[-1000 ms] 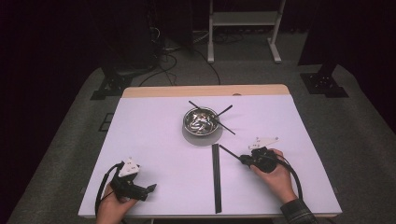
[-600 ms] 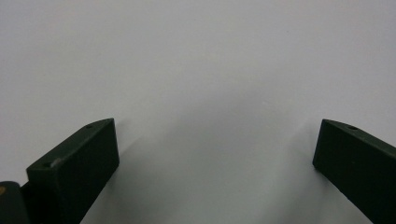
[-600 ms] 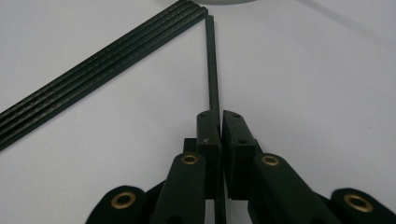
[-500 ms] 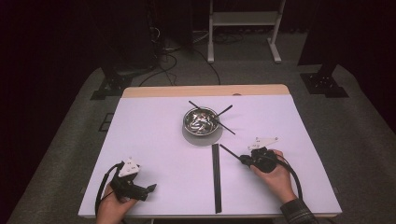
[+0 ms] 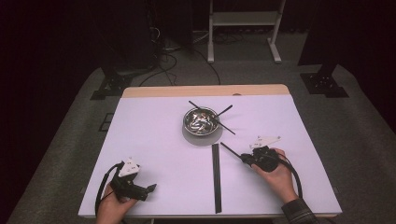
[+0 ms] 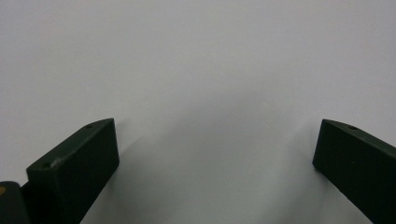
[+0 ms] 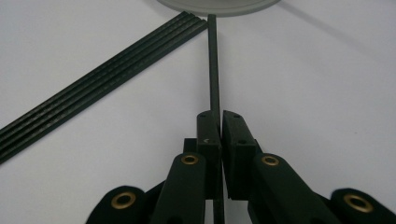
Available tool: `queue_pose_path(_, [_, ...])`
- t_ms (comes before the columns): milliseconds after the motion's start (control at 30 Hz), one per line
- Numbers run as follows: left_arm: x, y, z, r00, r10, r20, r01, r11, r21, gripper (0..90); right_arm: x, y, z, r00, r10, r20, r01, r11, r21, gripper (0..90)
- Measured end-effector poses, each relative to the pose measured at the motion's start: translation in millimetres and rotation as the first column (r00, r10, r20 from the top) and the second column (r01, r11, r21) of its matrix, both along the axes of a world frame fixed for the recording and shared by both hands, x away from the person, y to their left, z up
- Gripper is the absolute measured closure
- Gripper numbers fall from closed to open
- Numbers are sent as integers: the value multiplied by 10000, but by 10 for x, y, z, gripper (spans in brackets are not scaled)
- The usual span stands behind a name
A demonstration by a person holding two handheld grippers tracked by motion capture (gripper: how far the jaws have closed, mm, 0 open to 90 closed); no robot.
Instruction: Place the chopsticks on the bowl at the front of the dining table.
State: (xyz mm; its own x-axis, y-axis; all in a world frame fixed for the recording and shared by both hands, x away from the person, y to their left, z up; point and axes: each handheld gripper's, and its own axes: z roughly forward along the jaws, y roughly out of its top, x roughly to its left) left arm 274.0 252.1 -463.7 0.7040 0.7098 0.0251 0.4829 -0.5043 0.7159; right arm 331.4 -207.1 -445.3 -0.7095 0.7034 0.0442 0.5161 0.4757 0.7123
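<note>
A metal bowl (image 5: 201,121) sits at the table's middle, with thin black sticks (image 5: 225,110) lying across its rim. In front of it a row of black sticks (image 5: 216,177) lies side by side on the white table (image 5: 154,140). My right gripper (image 5: 243,159) rests to their right, shut on one black stick (image 5: 230,150) that points up-left toward the bowl. In the right gripper view the jaws (image 7: 220,122) pinch that stick (image 7: 213,70), whose far end nearly reaches the bowl's base (image 7: 219,5); the laid sticks (image 7: 102,77) run to its left. My left gripper (image 5: 150,188) lies at the front left, open (image 6: 215,149) over bare table.
A wooden strip (image 5: 205,90) edges the table's far side. Beyond it stand a white frame (image 5: 243,23) and dark stands on grey floor. Cables trail from both grippers toward the front edge.
</note>
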Motion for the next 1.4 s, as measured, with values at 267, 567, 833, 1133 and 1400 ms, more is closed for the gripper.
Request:
queue_pose_path(267, [0, 0, 0, 10000, 2, 3, -2, 10000, 6, 0, -23, 5, 92, 9998, 21, 220, -25, 9999, 167, 859])
queue_pose_path(567, [0, -1, 0, 10000, 5, 3, -5, 10000, -3, 0, -29, 8, 203, 9989, -3, 471, -16, 9992, 400, 859])
queue_pose_path(833, [0, 0, 0, 10000, 3, 2, -3, 10000, 3, 0, -8, 6, 269, 9984, -22, 572, -9, 9985, 544, 858])
queue_pose_path(1133, [0, 0, 0, 10000, 0, -3, 0, 10000, 0, 0, 61, 59, 326, 9978, -2, 666, -40, 9980, 634, 859])
queue_pose_path(1400, [0, 0, 0, 10000, 1, 1, -1, 10000, 2, 0, 135, 134, 378, 9977, 98, 678, -142, 9977, 657, 859])
